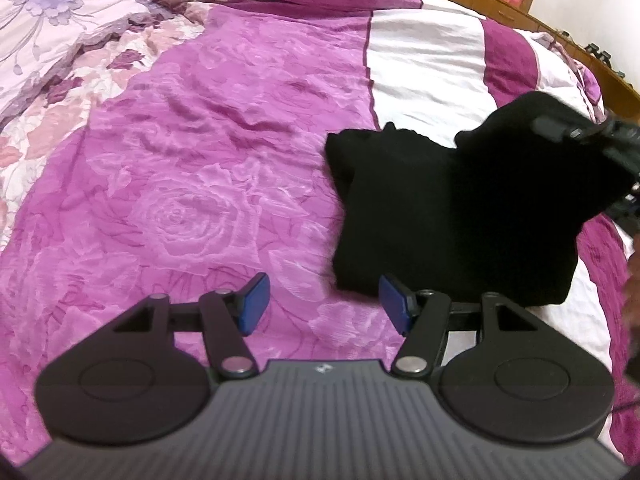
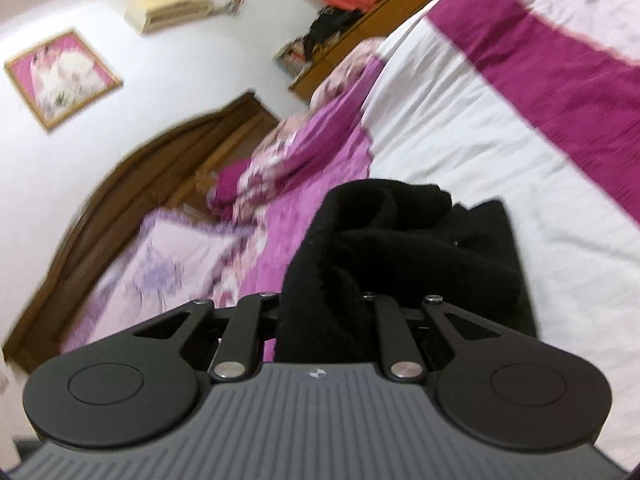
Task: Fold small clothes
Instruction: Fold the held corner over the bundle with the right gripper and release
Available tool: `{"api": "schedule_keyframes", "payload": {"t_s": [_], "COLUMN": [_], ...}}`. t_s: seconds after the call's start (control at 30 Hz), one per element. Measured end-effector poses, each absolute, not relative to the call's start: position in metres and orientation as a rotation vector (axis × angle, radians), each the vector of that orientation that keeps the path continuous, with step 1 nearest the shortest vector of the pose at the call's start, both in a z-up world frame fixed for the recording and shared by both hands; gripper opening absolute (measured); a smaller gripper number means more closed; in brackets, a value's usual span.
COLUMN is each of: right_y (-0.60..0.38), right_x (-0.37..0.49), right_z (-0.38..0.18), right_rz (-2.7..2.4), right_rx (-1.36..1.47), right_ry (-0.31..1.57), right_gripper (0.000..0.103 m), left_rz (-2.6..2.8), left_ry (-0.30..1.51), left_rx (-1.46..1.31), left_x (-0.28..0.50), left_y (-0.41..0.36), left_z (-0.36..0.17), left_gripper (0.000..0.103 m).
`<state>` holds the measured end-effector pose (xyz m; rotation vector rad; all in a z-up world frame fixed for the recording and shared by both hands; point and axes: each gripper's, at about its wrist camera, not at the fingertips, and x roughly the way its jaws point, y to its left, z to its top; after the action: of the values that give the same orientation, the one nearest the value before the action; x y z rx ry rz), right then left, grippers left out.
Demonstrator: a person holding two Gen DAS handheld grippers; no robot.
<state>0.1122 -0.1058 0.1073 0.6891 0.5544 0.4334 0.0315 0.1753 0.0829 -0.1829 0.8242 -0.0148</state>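
A black garment [image 1: 452,216] lies partly folded on the bed, right of centre in the left wrist view. Its right part is lifted off the cover. My left gripper [image 1: 324,304] is open just in front of the garment's near edge, its blue pads [image 1: 254,304] holding nothing. My right gripper [image 1: 584,136] shows at the right edge, holding up the raised part. In the right wrist view the black garment [image 2: 384,256] bunches between the right gripper [image 2: 324,308] and hides its fingertips; it is shut on the cloth.
The bed cover [image 1: 192,168] is magenta with a rose pattern, with white and magenta stripes [image 1: 428,60] to the right. A floral pillow [image 1: 52,28] lies at the far left. A wooden headboard [image 2: 132,200] and a framed picture [image 2: 64,76] are beyond.
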Motion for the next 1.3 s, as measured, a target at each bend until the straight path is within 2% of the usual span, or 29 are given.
{"api": "schedule_keyframes", "payload": {"t_s": [0.37,0.53,0.63,0.73,1.0,1.13,1.3], "right_y": [-0.007,0.000,-0.004,-0.010,-0.057,-0.086,-0.124], "right_x": [0.115,0.108,0.101,0.087,0.054,0.042,0.040], "right_z": [0.051,0.054,0.062,0.072,0.095,0.098,0.089], "right_rz": [0.405,0.433,0.473,0.502,0.503,0.448,0.339], "right_rx": [0.388,0.354,0.363,0.355,0.371,0.370,0.420], "right_ry": [0.685,0.676,0.681,0.685,0.647,0.610,0.605], "right_gripper": [0.019,0.043,0.051,0.056,0.060,0.066,0.067], "left_rz": [0.005,0.002,-0.013,-0.030,-0.122,-0.169,-0.213], "left_ry": [0.838,0.825,0.809,0.790,0.735,0.726,0.709], "left_rx": [-0.212,-0.225,-0.225,-0.210,-0.148,-0.120,-0.074], "left_x": [0.029,0.030,0.033,0.037,0.050,0.057,0.067], "left_y": [0.193,0.195,0.193,0.185,0.153,0.133,0.109], "left_z": [0.073,0.076,0.081,0.088,0.104,0.106,0.108], "left_gripper": [0.062,0.062,0.062,0.062,0.062,0.062,0.062]}}
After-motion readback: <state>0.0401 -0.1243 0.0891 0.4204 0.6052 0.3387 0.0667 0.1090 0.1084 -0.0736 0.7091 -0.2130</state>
